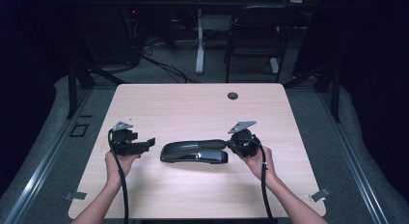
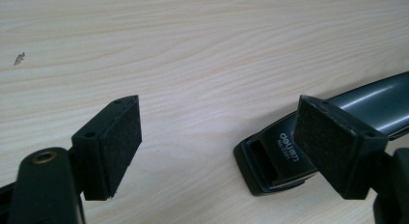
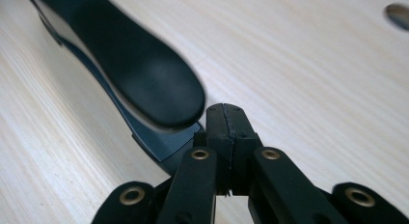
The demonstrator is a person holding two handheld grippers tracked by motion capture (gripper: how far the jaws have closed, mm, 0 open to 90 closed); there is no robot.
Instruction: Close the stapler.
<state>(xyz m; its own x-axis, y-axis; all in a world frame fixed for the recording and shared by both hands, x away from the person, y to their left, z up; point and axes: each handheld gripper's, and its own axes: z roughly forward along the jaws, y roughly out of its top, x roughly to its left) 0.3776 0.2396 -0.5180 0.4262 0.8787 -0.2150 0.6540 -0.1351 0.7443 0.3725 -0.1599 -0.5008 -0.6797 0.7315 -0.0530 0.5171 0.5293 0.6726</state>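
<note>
A long black stapler [image 1: 193, 151] lies on its base across the middle of the light wooden table [image 1: 193, 108]. My left gripper [image 1: 144, 144] is held just off its left end, open, with nothing between the pads. In the left gripper view the stapler's end [image 2: 275, 156] with its white lettering sits partly behind one pad [image 2: 333, 142], and the left gripper [image 2: 217, 122] has bare table between its jaws. My right gripper [image 1: 231, 144] is at the stapler's right end, shut on nothing. In the right gripper view its closed tips [image 3: 225, 113] sit right beside the rounded handle [image 3: 144, 64].
A round cable hole [image 1: 233, 95] is set in the table near its far edge. Metal clips [image 1: 75, 195] [image 1: 320, 195] stick out at the two near corners. Beyond the table stand a dark chair [image 1: 255, 31] and a white desk leg [image 1: 199, 40].
</note>
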